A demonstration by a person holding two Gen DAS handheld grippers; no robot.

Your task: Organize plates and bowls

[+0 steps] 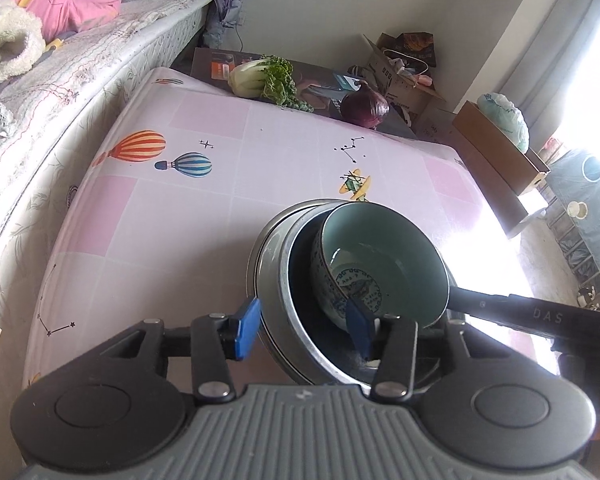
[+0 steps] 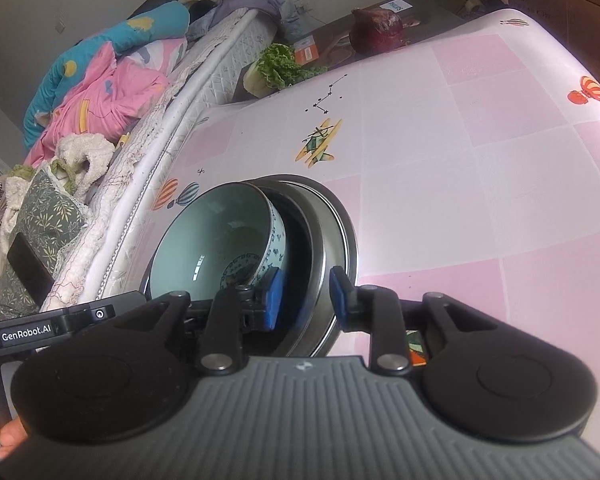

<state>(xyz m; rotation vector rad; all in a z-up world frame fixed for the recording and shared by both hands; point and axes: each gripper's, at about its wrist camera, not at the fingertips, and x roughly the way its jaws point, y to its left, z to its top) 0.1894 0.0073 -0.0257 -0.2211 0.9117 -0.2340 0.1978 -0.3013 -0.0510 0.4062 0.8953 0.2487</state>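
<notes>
A pale blue ceramic bowl (image 1: pixel 384 248) (image 2: pixel 212 248) with a blue pattern lies tilted inside nested steel bowls (image 1: pixel 276 248) (image 2: pixel 332 216) on the pink tablecloth (image 1: pixel 180 220) (image 2: pixel 480 160). My left gripper (image 1: pixel 302 328) is open and straddles the near steel rim, one blue pad outside it and one inside by the ceramic bowl. My right gripper (image 2: pixel 306 298) is open as well, astride the steel rim from the opposite side. Its inner pad sits close against the ceramic bowl's wall. Neither pair of pads presses on anything. Each view shows the other gripper's black body at its edge.
A bok choy (image 1: pixel 260 78) (image 2: pixel 276 66) and a red onion (image 1: pixel 364 106) (image 2: pixel 376 30) lie on a dark box beyond the table's far edge. A bed (image 1: pixel 60 80) with heaped bedding runs along one side. A cardboard box (image 1: pixel 496 148) stands past the other.
</notes>
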